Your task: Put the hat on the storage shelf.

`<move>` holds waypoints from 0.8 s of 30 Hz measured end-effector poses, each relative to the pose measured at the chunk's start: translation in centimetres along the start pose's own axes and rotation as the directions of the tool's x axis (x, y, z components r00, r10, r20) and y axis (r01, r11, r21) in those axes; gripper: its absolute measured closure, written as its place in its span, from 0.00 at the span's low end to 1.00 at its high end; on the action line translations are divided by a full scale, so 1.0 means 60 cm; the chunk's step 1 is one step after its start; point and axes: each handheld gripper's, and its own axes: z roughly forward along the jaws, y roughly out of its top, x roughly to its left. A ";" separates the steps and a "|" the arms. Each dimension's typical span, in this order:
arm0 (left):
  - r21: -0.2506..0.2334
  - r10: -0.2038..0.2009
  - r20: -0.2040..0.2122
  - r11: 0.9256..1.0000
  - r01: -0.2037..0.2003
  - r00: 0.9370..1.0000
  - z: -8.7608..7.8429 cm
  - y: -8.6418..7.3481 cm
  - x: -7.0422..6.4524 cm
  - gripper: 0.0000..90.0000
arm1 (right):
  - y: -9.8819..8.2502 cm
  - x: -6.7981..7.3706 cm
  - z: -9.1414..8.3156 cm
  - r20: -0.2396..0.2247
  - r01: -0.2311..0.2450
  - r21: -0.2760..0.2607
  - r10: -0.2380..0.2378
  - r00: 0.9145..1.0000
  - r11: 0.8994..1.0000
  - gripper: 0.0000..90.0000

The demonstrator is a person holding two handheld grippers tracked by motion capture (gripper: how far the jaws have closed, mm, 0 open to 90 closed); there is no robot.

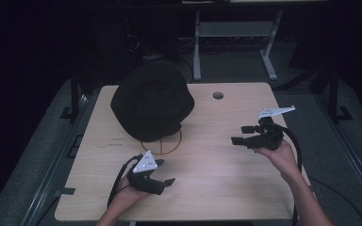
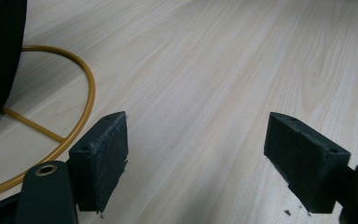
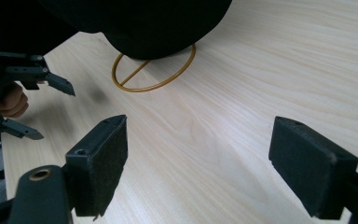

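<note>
While a person's two forearms reach in from the near edge, a pale wooden bench (image 1: 226, 179) carries a black bucket hat (image 1: 152, 101) at its far left. The hat sits crown up, partly covering a yellow circle (image 1: 169, 147) marked on the wood, so that the near arc of the circle and one crossing line show in front of its brim. A round cable hole (image 1: 218, 95) lies in the bench top beyond the hat, to its right.

The left gripper (image 1: 166, 185) is held low over the near left part of the bench, just in front of the hat and apart from it. Its jaws stand wide open with nothing between them, bare wood showing through the gap in its own view (image 2: 196, 154), where the hat's dark edge (image 2: 0, 56) is at the far left.

The right gripper (image 1: 241, 134) is held above the right side of the bench, pointing left toward the hat and well apart from it. Its jaws (image 3: 198, 163) are also spread wide and hold nothing.
</note>
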 end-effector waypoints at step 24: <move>0.013 0.002 0.002 1.000 -0.002 1.000 0.001 -0.001 0.000 0.24 | -0.091 -0.004 -0.027 0.016 -0.043 0.019 0.043 0.999 0.999 0.21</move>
